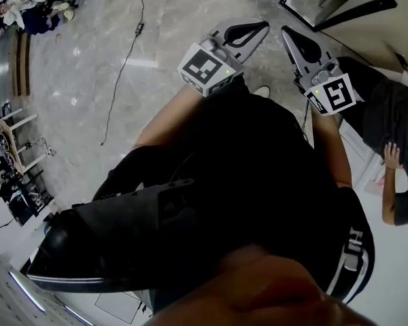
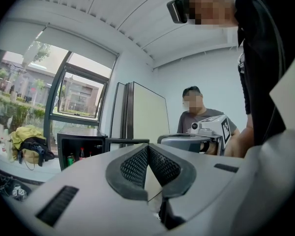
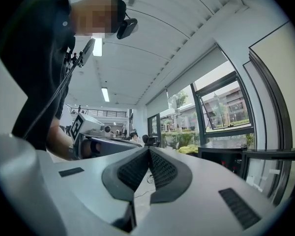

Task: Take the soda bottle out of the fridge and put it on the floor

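- Marble floor (image 1: 81, 87) lies below the standing person, with one dark cable (image 1: 122, 66) running across it.
- By the window, one small black fridge (image 2: 83, 137) stands open. Inside it, a red-capped soda bottle (image 2: 81, 154) stands upright, its long axis vertical, beside a green can (image 2: 70, 160). The labels are too small to read.
- Left hand-held gripper (image 2: 147, 147): clenched, jaws tip to tip, nothing between them.
- Right hand-held gripper (image 3: 148, 149): clenched likewise and empty, near the left one.
- One person in a grey shirt (image 2: 199, 117) is at the right.
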The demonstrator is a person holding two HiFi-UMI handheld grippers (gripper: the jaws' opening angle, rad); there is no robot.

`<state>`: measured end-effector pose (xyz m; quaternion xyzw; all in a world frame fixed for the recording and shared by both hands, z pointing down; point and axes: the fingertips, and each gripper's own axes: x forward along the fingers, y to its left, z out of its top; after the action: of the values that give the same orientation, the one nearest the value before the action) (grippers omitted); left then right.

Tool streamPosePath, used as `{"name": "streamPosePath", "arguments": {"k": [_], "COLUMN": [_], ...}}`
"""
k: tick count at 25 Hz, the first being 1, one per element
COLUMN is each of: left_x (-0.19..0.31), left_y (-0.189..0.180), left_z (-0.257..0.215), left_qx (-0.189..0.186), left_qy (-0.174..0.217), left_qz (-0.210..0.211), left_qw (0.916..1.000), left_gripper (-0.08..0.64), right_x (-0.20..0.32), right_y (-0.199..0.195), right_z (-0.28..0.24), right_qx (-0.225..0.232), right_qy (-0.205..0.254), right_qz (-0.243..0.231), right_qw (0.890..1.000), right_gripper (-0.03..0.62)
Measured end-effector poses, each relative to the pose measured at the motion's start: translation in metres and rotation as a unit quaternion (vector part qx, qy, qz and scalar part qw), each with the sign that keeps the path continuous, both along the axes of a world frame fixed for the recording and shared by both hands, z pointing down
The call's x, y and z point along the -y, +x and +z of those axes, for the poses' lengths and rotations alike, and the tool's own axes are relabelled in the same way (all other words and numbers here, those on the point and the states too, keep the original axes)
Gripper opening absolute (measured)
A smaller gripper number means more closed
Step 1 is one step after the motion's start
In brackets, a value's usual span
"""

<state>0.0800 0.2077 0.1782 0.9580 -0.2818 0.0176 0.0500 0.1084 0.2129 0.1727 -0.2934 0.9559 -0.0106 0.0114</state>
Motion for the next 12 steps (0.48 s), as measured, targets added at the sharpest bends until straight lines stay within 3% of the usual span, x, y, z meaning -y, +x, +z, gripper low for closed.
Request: {"name": "streamPosePath", "arguments": {"k": [7, 12], "left_x": [0.062, 0.108], "left_y": [-0.026, -0.055], "left_z": [0.011, 0.017], "left_qx": [-0.007, 0.013], "left_qy": [-0.003, 0.013], "left_qz": [0.02, 0.036], "left_qw": [0.9998, 0.9992], "left_gripper": [-0.003, -0.003], "right_x": [0.061, 0.108], "right_y": [-0.027, -0.059], "right_z": [0.006, 0.013], "right_qx": [0.025, 0.015], "right_qy": [-0.018, -0.021], "right_qz": [0.012, 0.027], "right_qw": [0.999, 0.999], "right_gripper": [0.012, 0.012]}}
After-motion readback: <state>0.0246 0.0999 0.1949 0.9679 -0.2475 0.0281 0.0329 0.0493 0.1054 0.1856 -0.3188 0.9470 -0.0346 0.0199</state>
